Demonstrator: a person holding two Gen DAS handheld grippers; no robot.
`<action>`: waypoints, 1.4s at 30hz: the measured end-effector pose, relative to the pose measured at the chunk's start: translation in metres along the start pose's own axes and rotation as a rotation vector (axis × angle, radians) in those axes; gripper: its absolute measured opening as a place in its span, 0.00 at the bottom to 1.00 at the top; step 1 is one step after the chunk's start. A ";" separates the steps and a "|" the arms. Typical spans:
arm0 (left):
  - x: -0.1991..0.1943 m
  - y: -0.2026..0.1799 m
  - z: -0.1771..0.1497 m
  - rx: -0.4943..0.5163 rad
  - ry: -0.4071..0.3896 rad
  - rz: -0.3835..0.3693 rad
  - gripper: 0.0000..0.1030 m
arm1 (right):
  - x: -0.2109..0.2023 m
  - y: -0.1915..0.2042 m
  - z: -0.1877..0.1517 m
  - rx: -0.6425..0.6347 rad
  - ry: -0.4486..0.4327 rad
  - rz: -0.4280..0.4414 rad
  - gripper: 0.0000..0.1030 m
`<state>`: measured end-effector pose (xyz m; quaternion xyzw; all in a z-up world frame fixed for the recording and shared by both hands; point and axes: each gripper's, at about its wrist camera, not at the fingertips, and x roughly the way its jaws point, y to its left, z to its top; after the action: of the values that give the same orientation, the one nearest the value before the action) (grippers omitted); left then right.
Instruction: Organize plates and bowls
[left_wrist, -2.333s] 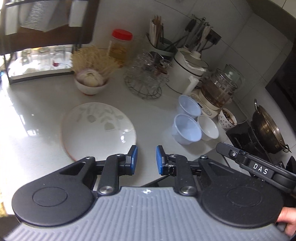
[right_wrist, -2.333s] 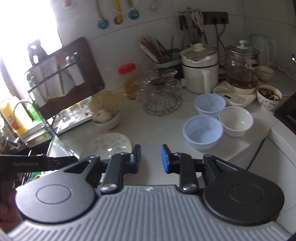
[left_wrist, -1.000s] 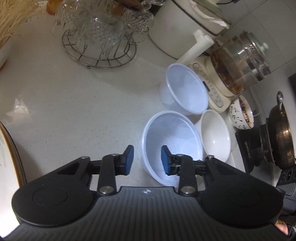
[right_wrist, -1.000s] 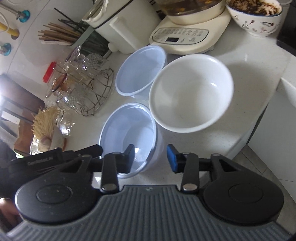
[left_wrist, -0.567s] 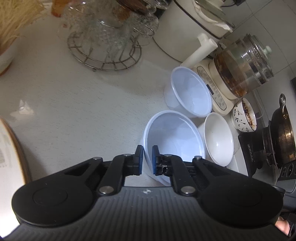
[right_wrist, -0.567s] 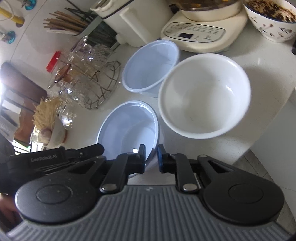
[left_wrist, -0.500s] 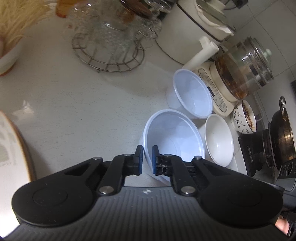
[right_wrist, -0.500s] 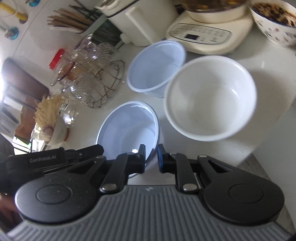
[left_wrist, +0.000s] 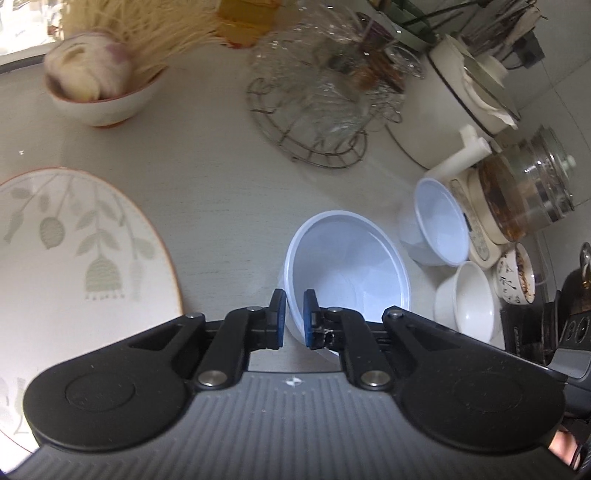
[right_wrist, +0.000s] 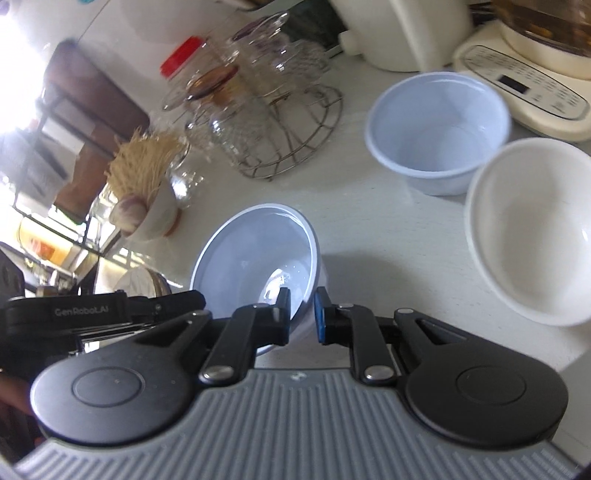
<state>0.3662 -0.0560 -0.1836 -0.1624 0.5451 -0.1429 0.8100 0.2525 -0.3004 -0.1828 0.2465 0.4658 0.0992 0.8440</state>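
Observation:
Both grippers hold one pale blue plastic bowl (left_wrist: 351, 266) by its rim. My left gripper (left_wrist: 293, 319) is shut on its near rim. My right gripper (right_wrist: 302, 314) is shut on the opposite rim of the same bowl (right_wrist: 251, 247), which is lifted and tilted above the counter. A second blue bowl (right_wrist: 436, 129) and a white bowl (right_wrist: 532, 229) stand on the counter to the right. A large leaf-patterned plate (left_wrist: 74, 258) lies to the left, and the left gripper body shows in the right wrist view (right_wrist: 92, 314).
A wire rack of glass cups (left_wrist: 325, 92) stands behind. A small bowl of garlic (left_wrist: 96, 88) is at the back left. A white cooker (left_wrist: 461, 103), a glass kettle (left_wrist: 532, 192) and a patterned bowl (left_wrist: 517, 273) line the right side.
Both grippers closed on the near blue bowl's rim, lifted it and carried it left, away from the other two bowls toward the plate.

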 end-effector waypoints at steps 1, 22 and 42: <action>0.001 0.002 0.000 -0.003 0.002 0.008 0.11 | 0.003 0.002 0.000 -0.007 0.008 -0.002 0.16; -0.016 0.002 -0.002 0.039 -0.025 0.051 0.38 | -0.011 0.021 -0.003 -0.051 -0.067 -0.066 0.47; -0.148 -0.010 -0.012 0.247 -0.223 -0.019 0.38 | -0.111 0.121 -0.040 -0.128 -0.369 -0.189 0.47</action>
<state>0.3008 -0.0064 -0.0597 -0.0815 0.4285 -0.1974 0.8779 0.1661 -0.2274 -0.0569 0.1617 0.3170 0.0020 0.9345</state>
